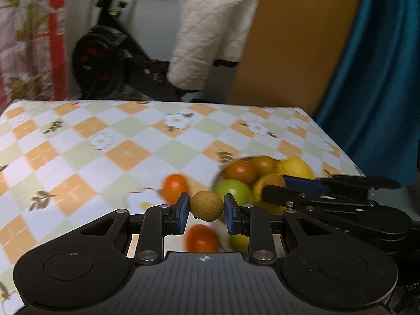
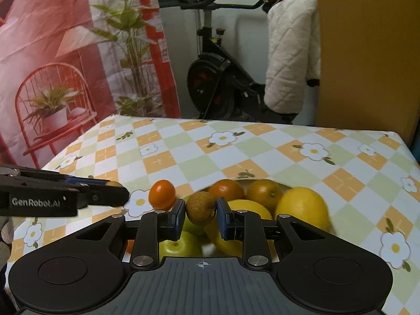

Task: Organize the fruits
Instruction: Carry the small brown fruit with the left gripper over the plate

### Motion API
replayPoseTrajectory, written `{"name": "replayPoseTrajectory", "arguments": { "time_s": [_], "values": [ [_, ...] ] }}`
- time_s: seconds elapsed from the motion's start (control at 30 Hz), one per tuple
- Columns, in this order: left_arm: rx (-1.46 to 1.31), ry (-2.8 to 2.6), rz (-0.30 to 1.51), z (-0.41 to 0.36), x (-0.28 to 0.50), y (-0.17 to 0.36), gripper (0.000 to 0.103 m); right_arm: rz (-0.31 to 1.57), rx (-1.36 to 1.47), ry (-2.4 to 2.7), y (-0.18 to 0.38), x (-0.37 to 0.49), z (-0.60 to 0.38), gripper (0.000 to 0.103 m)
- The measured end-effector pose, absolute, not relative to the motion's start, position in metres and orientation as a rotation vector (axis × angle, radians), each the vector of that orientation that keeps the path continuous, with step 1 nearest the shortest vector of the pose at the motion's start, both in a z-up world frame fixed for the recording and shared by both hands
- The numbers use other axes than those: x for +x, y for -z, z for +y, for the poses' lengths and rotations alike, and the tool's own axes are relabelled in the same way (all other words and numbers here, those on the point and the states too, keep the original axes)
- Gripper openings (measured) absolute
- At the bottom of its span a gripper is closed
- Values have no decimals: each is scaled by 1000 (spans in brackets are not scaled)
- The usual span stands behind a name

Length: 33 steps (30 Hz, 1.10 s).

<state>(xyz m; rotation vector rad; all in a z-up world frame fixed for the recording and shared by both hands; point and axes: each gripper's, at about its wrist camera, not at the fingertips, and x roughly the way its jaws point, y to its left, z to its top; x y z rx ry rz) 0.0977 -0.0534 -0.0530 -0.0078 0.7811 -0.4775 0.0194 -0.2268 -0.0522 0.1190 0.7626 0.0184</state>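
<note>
Fingers (image 1: 183, 207) of the left gripper (image 1: 206, 207) are clamped on a small round tan fruit (image 1: 206, 206) at the lower centre of the left wrist view, held clear above the worktop (image 1: 78, 141). In the right wrist view, the right gripper (image 2: 201, 214) pinches a small brown-green fruit (image 2: 201, 207) between its blue pads, low in the middle of the frame.

Behind and beneath both grippers sits a bowl (image 2: 262, 181) already piled with fruit: a large yellow one (image 2: 304, 207) at the right, two dark orange ones (image 2: 263, 191) toward the back, and a green apple (image 1: 233, 190) at the front left. Its rim is mostly hidden by the pile.

By my reading the job is well along but unfinished. Two small orange fruits lie loose on the checked cloth: one (image 1: 175, 187) just left of the bowl, another (image 1: 202, 237) low in the left wrist view under the fingers. Those two, plus the pair now gripped, appear to be what is left. Whether the held fruits are headed into the bowl or out of it, I cannot tell.
</note>
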Motion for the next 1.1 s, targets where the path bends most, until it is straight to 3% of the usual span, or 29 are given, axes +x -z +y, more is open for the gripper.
{"name": "replayPoseTrajectory", "arguments": {
  "time_s": [0.37,1.1],
  "values": [
    [78,597,812,-100,78,61,30,731,164,25,49,-11,-251,24],
    [139,649,900,-119,65,85,30,810,219,111,75,-41,-277,24]
  ]
}}
